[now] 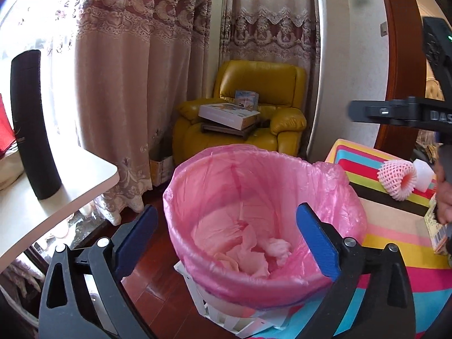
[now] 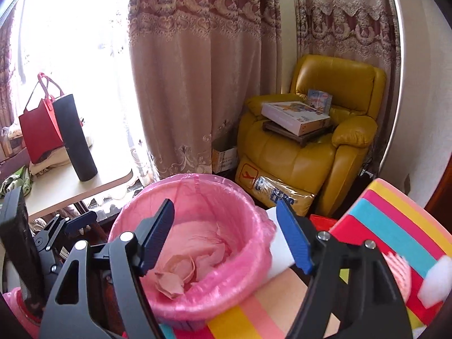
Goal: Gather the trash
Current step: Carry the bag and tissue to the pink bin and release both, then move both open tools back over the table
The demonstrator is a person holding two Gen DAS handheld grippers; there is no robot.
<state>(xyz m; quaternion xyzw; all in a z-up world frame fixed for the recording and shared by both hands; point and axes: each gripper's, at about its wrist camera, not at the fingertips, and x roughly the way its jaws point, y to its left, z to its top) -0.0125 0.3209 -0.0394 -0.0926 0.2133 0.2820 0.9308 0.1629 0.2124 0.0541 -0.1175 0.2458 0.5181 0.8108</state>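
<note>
Beside the pink-lined bin (image 1: pixel 262 220) lay a foam fruit net (image 1: pixel 397 179) on the striped surface (image 1: pixel 395 226) — light, springy, best pinched at its rim — while both grippers (image 1: pixel 226 240) (image 2: pixel 226 243) hung spread, holding nothing.

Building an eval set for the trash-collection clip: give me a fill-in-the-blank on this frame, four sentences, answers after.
1. The trash bin is lined with a ____ plastic bag.
2. Both the left gripper and the right gripper have their jaws ____.
3. The boxes rest on a yellow ____.
4. The pink foam fruit net lies on the ____ cloth.

Missing words: pink; open; armchair; striped
</note>
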